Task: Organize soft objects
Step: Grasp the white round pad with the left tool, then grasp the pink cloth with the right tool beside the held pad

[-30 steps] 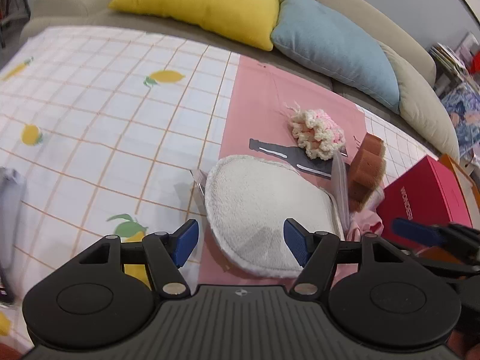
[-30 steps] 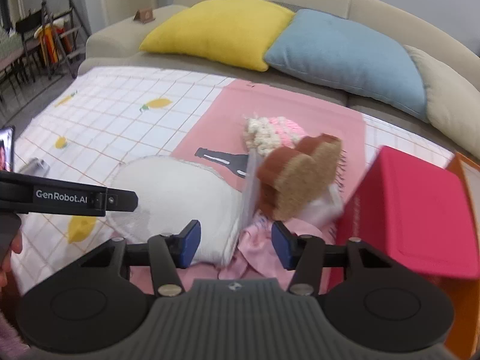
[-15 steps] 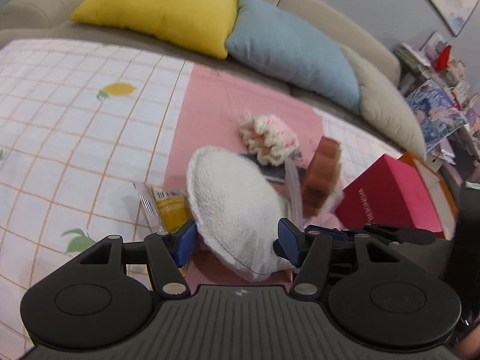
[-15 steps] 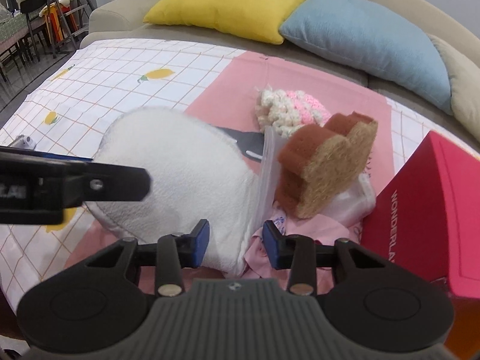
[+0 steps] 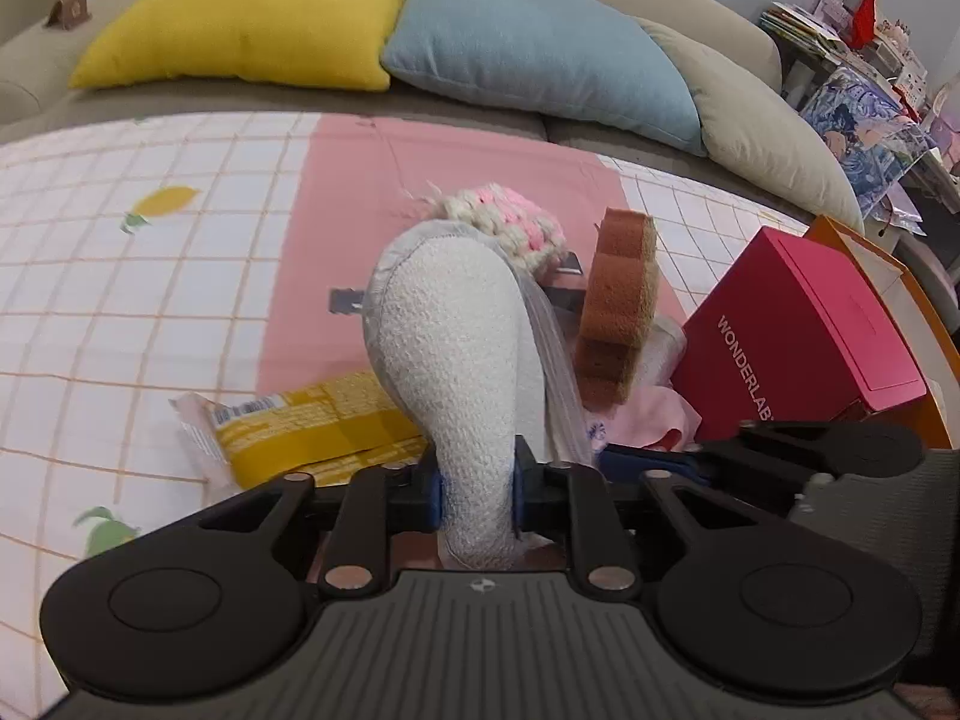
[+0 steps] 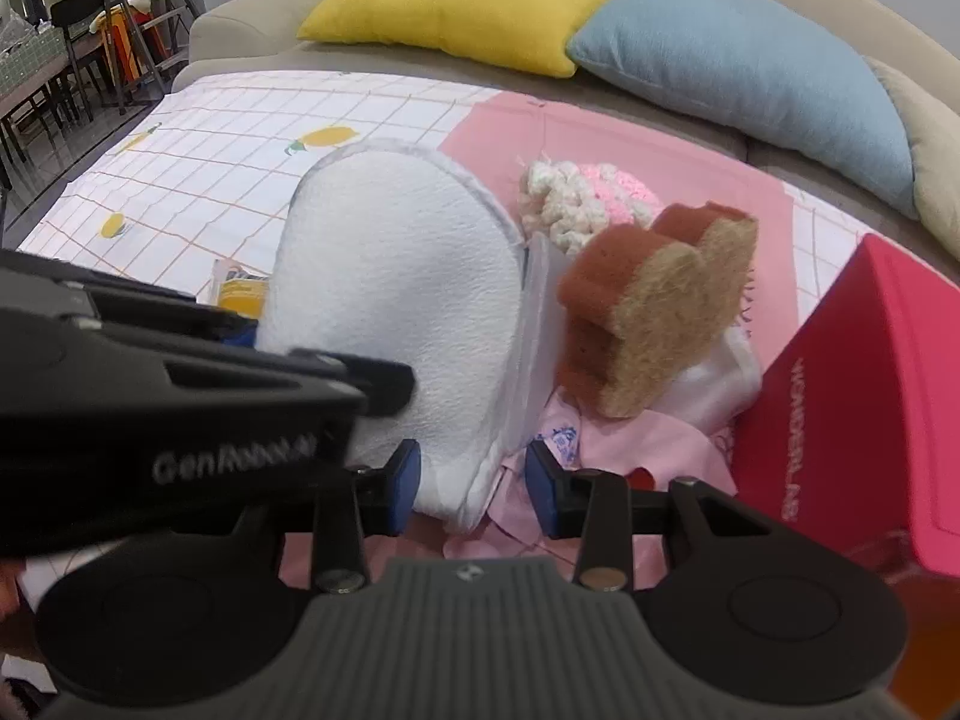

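Observation:
A white terry pad [image 5: 450, 348] stands on edge, lifted off the pink mat [image 5: 480, 162], with my left gripper [image 5: 477, 492] shut on its lower end. In the right wrist view the same pad [image 6: 396, 276] fills the middle. Its bottom corner hangs between the fingers of my right gripper [image 6: 474, 489], whose pads do not press on it. A clear plastic sleeve [image 6: 540, 312] clings to the pad's right side. Beside it stand a brown sponge [image 6: 660, 312] and a pink-and-cream crochet piece [image 6: 588, 198]. A pink cloth [image 6: 630, 438] lies under the sponge.
A yellow snack packet [image 5: 312, 420] lies on the checked cloth where the pad was. A red box [image 5: 798, 330] and an orange box [image 5: 936, 372] stand close on the right. Yellow [image 5: 252, 18] and blue [image 5: 528, 42] pillows line the sofa behind.
My left gripper has closed on the white pad and tipped it up off the mat, uncovering the yellow packet. The right gripper narrowed slightly and sank toward the pad's lower corner.

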The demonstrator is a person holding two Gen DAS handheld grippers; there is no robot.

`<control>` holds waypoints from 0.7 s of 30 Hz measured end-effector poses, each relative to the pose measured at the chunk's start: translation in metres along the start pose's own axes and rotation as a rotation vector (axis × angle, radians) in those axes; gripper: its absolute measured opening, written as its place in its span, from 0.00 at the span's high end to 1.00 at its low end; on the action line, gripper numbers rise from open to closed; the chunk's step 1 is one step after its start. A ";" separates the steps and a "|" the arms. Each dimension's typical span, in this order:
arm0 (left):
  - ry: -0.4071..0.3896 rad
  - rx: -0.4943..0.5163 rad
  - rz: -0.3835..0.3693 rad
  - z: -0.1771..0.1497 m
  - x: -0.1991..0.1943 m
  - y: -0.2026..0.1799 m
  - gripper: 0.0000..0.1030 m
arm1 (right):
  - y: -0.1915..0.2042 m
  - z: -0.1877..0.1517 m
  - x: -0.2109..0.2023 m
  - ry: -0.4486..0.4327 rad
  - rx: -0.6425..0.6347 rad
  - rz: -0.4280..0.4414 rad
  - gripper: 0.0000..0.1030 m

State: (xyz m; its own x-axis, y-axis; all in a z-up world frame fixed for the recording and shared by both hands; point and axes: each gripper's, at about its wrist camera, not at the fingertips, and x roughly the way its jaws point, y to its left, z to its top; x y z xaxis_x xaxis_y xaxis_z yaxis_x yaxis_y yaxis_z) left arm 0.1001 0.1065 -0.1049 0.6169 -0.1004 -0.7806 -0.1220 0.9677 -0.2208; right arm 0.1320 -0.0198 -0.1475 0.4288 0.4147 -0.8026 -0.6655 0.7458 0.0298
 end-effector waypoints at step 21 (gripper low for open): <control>-0.091 -0.037 0.016 -0.003 -0.061 -0.003 0.82 | -0.017 -0.014 0.011 -0.039 0.094 -0.165 0.54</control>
State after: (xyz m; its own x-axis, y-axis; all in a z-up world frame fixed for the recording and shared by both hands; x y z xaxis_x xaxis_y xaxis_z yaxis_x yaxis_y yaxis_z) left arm 0.0605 0.1090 -0.0581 0.6824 -0.0619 -0.7283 -0.1602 0.9595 -0.2317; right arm 0.1394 -0.0352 -0.1651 0.5521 0.3010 -0.7775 -0.5249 0.8500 -0.0437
